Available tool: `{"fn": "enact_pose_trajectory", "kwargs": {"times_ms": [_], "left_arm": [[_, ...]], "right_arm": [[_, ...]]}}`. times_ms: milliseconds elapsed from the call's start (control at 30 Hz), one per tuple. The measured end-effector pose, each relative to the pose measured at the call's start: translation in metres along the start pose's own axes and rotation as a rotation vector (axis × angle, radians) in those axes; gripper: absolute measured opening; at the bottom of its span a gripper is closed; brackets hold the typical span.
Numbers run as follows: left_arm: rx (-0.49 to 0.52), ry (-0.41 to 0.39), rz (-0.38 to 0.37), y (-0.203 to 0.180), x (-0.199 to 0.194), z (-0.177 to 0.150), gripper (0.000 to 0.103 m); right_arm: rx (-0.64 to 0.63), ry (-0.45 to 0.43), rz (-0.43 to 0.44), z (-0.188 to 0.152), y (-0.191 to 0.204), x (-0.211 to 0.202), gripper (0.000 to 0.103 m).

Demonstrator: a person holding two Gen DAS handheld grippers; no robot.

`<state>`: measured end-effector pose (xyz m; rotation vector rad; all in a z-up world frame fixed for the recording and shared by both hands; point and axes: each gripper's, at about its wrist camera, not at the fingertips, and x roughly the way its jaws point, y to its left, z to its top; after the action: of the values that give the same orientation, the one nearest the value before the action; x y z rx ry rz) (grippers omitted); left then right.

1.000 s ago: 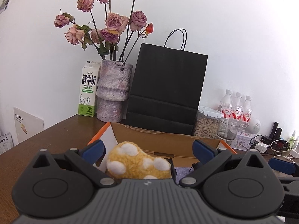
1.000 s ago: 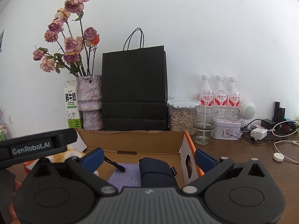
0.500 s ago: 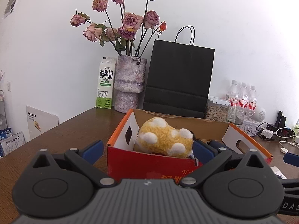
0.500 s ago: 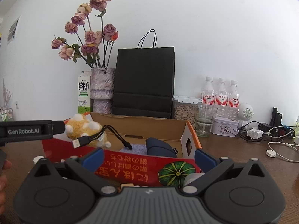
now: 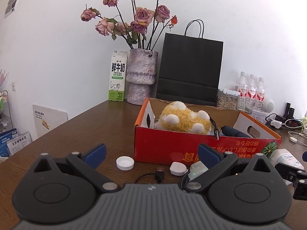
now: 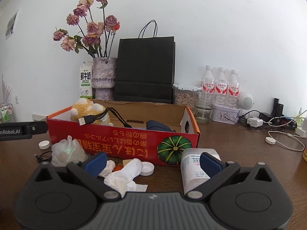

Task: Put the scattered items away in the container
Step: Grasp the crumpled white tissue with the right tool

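Left tongs (image 5: 151, 153) and right tongs (image 6: 152, 161) both stand released and empty, short of the red box (image 6: 122, 143). Ahead of the left pair lie a white cap (image 5: 125, 163) and cable (image 5: 153, 174); a pull may snag it. Between the right pair, crumpled tissue (image 6: 122, 174) could tear or scatter.

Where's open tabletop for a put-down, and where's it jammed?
Free: bare wood left of the red box, toward the milk carton. Also right of the box, before the white cable. Crowded: the box's front, with caps, tissue, plastic bag, black cable.
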<state>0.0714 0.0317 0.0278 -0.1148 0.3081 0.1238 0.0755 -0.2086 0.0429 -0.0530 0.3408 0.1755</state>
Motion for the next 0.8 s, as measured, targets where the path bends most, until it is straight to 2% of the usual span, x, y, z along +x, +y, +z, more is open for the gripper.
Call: {"fn": "enact_pose_trajectory", "kwargs": {"times_ms": [333, 600, 800], "left_arm": [[0.024, -0.006, 0.007, 0.002, -0.010, -0.004, 0.103], [-0.001, 0.007, 0.008, 0.008, -0.011, -0.003, 0.103], [-0.012, 0.024, -0.006, 0.011, -0.009, -0.003, 0.103]], "right_arm": [[-0.009, 0.026, 0.014, -0.005, 0.001, -0.011, 0.103], [0.002, 0.068, 0.009, -0.005, 0.000, -0.006, 0.103], [-0.045, 0.110, 0.023, -0.006, 0.008, 0.001, 0.101]]}}
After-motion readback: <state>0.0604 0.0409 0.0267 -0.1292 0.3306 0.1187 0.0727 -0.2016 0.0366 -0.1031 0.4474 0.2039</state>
